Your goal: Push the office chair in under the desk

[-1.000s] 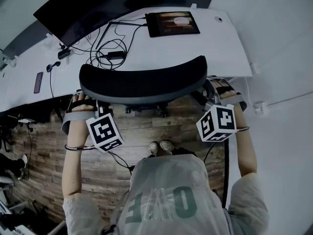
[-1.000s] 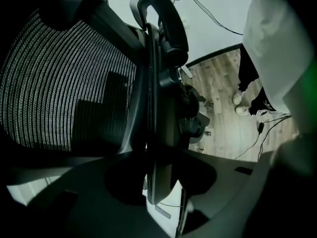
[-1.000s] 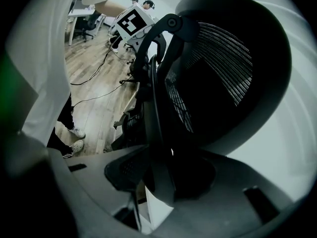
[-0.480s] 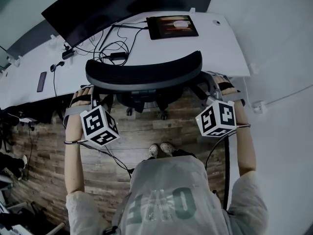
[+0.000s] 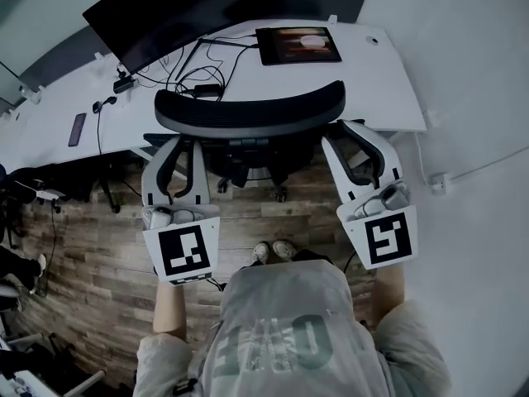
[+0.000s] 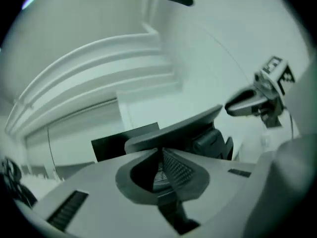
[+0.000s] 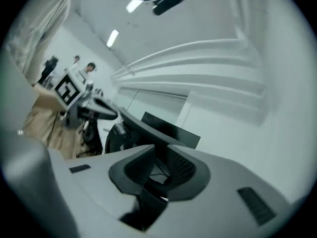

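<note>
The black office chair (image 5: 248, 114) stands with its curved backrest top at the white desk's (image 5: 372, 81) front edge and its seat under the desk. My left gripper (image 5: 179, 149) and right gripper (image 5: 347, 135) hang just behind the backrest's two ends, tilted upward. I cannot tell whether their tips touch it. Both pairs of jaws are closing with nothing between them. The left gripper (image 6: 161, 155) shows only a narrow gap; beyond it lies the backrest rim (image 6: 173, 130). The right gripper (image 7: 159, 152) shows a wider gap, with the backrest (image 7: 133, 123) past it.
A dark monitor (image 5: 182, 7), a tablet (image 5: 297, 44), tangled cables (image 5: 194, 77) and a phone (image 5: 76, 129) lie on the desk. Wood-plank floor (image 5: 99, 246) runs under me. A white wall (image 5: 471, 139) is close on the right. People (image 7: 74, 66) stand far off.
The chair has rolled forward toward the desk. Both grippers have drawn back from the backrest's ends and tipped upward.
</note>
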Available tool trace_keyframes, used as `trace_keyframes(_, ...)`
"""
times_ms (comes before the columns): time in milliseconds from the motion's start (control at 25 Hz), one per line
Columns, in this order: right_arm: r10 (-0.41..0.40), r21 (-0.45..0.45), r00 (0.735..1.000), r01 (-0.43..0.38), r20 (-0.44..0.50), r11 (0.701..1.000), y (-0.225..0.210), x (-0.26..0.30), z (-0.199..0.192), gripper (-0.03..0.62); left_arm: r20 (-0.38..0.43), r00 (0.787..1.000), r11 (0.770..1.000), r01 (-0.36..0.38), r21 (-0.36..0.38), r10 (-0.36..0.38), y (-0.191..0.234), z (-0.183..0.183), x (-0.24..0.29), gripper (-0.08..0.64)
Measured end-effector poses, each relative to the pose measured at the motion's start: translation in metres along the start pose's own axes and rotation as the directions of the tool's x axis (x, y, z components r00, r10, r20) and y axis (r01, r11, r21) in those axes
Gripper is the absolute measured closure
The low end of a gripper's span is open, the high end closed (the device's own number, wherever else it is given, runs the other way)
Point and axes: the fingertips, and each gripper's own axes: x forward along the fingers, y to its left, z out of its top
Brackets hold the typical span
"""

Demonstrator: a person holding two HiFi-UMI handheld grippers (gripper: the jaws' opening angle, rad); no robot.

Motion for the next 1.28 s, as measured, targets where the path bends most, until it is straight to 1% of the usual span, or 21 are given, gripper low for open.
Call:
trace_keyframes(40, -0.05, 0.112, 0.998, 0.046, 0.04, 0.993, -0.001, -0.002, 0.002, 0.529, 0.015, 1.0, 0.995, -0.019, -0.101, 0.021, -0.004, -0.003, -0.004, 0.531)
trace_keyframes(80, -0.091, 0.192, 0.994, 0.078, 0.055, 0.978, -0.001, -0.003, 0.001, 0.55, 0.02, 0.999, 0.984, -0.025, -0.174, 0.029, -0.01, -0.007, -0.009, 0.543)
trace_keyframes(120, -0.118, 0.245, 0.991, 0.1, 0.059, 0.964, 0.0, -0.004, -0.003, 0.558, 0.025, 0.999, 0.974, -0.022, -0.225, 0.028, -0.017, -0.01, -0.013, 0.545)
trace_keyframes(160, -0.13, 0.286, 0.99, 0.108, 0.059, 0.952, 0.005, -0.005, -0.006, 0.56, 0.033, 0.999, 0.965, -0.014, -0.263, 0.023, -0.025, -0.011, -0.016, 0.545)
trace_keyframes(240, -0.12, 0.346, 0.991, 0.091, 0.061, 0.934, 0.02, -0.004, -0.012, 0.567, 0.05, 0.999, 0.954, 0.006, -0.299, 0.01, -0.041, -0.011, -0.017, 0.545)
trace_keyframes(360, -0.077, 0.389, 0.996, 0.05, 0.055, 0.92, 0.044, -0.001, -0.017, 0.572, 0.064, 0.998, 0.953, 0.022, -0.301, -0.003, -0.059, -0.009, -0.014, 0.545)
trace_keyframes(520, -0.044, 0.389, 0.997, 0.016, 0.062, 0.921, 0.058, 0.002, -0.016, 0.572, 0.048, 0.999, 0.95, 0.035, -0.311, -0.021, -0.067, -0.014, -0.012, 0.545)
trace_keyframes(720, -0.041, 0.355, 0.997, 0.014, 0.067, 0.935, 0.059, 0.001, -0.014, 0.572, 0.045, 0.999, 0.953, 0.036, -0.3, -0.023, -0.068, -0.015, -0.013, 0.545)
trace_keyframes(960, -0.035, 0.364, 0.997, 0.008, 0.067, 0.931, 0.056, 0.002, -0.016, 0.572, 0.042, 0.999, 0.955, 0.042, -0.294, -0.031, -0.069, -0.014, -0.012, 0.545)
trace_keyframes(1280, -0.016, 0.341, 0.998, -0.008, 0.068, 0.94, 0.063, 0.005, -0.015, 0.572, 0.04, 0.998, 0.954, 0.048, -0.296, -0.038, -0.067, -0.015, -0.012, 0.545)
